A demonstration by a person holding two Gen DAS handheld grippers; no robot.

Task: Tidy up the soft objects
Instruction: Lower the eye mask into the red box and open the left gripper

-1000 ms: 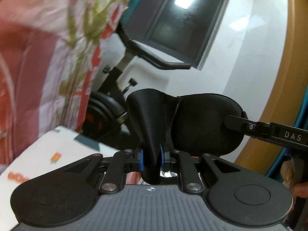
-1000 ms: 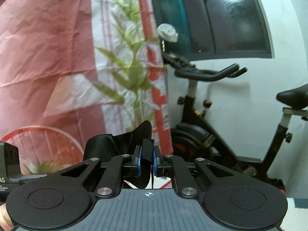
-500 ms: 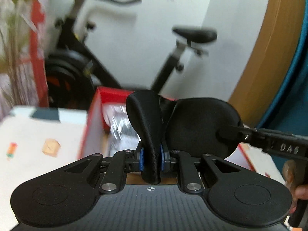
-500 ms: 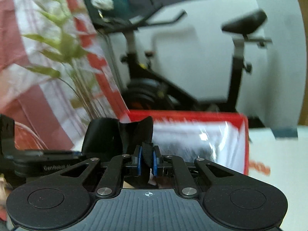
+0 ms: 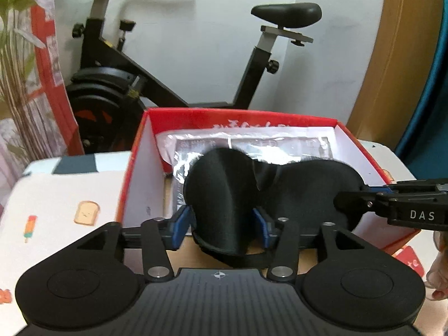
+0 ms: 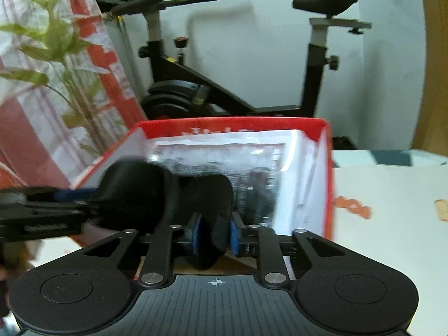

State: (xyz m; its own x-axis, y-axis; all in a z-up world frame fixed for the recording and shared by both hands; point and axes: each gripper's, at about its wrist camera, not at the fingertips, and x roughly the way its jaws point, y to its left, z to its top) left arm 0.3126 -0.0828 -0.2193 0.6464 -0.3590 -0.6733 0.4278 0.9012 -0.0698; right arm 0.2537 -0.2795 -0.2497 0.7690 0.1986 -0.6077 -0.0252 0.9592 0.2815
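A black padded eye mask (image 5: 224,184) hangs over the open red box (image 5: 240,112), which has white inner walls. My left gripper (image 5: 222,224) is opening; one lobe of the mask sits between its blue pads (image 5: 179,224), which stand apart from it. From the right, my right gripper (image 5: 347,198) reaches the mask's other lobe. In the right wrist view the mask (image 6: 131,193) lies low over the red box (image 6: 229,120). There my right gripper (image 6: 215,233) is opening slightly, a fold of the mask loose between its pads. The left gripper (image 6: 84,196) comes in from the left.
A clear plastic packet (image 5: 252,142) lies in the box. The box rests on a table with a printed white cloth (image 5: 70,196). Behind stand an exercise bike (image 5: 173,64), a green plant (image 6: 56,42) and a wooden panel (image 5: 392,56). A hand (image 5: 439,274) shows at the right edge.
Both grippers came down with the mask from in front of the banner and window to just over the red box. Their jaws, shut on the mask before, have parted.
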